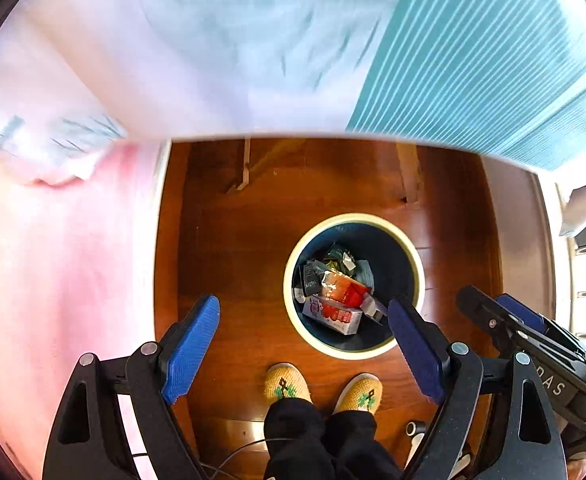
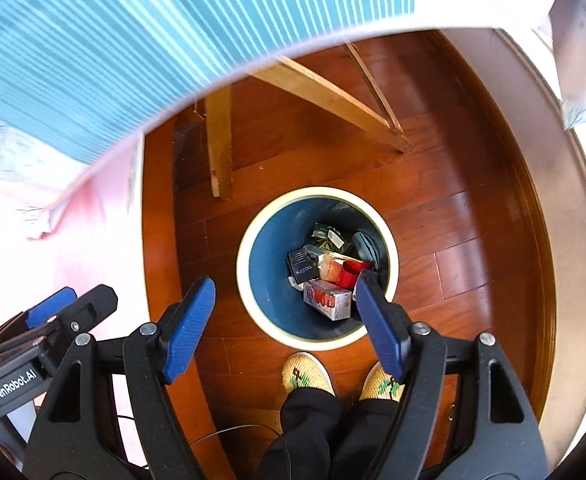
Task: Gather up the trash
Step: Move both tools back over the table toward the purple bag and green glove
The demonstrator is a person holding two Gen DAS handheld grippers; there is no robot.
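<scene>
"GenRobot.AI" on the left gripper (image 2: 53,308) body — white lettering

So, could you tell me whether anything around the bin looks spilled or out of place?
Nothing stands out: the trash bin stands upright on the wooden floor, with the wrappers and cartons inside it and none spilled around it.

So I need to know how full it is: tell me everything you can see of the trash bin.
The trash bin is round, with a cream rim and a dark blue inside that looks like plastic. It stands upright and open-topped on the wooden floor, just ahead of the person's slippers. Only its bottom is covered: a red-and-white carton, a dark box, red packaging and crumpled wrappers. Neither gripper touches it.
</scene>
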